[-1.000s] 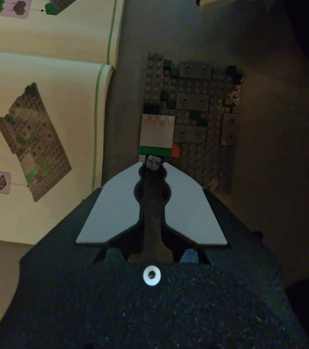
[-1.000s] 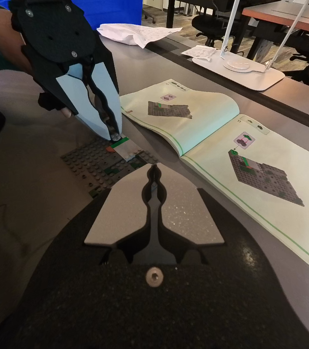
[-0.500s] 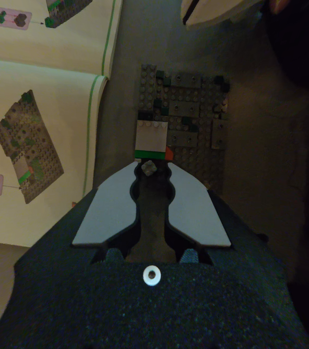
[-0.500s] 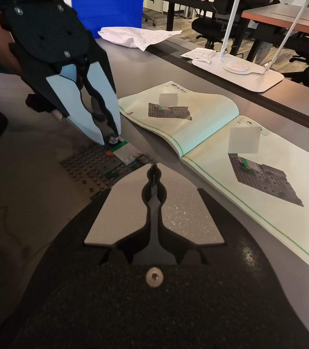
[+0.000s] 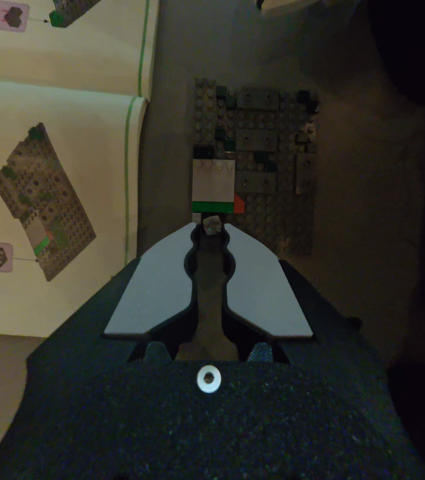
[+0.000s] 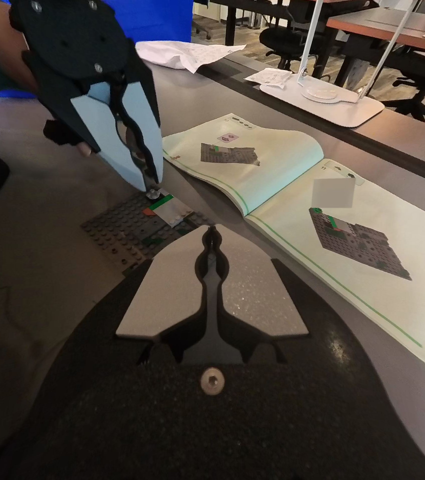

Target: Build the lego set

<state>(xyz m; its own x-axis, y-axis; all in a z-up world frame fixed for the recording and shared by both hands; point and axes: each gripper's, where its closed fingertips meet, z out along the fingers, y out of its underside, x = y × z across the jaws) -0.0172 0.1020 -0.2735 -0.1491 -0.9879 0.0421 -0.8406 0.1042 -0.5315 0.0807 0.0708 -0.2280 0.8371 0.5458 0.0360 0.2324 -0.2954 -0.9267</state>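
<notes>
nearest to us in the left wrist view, our left gripper [image 5: 212, 227] has its jaws drawn in on a small grey studded piece [image 5: 212, 225], pinched right at the tips and sticking out forward of them. just past it, along the line of the jaws, lies the near edge of the grey baseplate [image 5: 279, 233], which rests flat on the surface [image 5: 172, 65]; the piece sits over the left near corner, directly before the green strip [image 5: 212, 207] and the pale smooth panel [image 5: 213, 183] behind that, with a small red wedge [image 5: 238, 204] to the right of the strip. whether the piece already touches the studs we cannot tell. we judge the coming move to be a short press straight down here, since the target lies under the tips, not off to a side. our right gripper [image 6: 212, 230] hangs at the opposite edge of the plate with its jaws nearly together and nothing between them, so the left is the nearer one. farther left, the open instruction booklet [image 5: 76, 181] lies beside the plate.
</notes>
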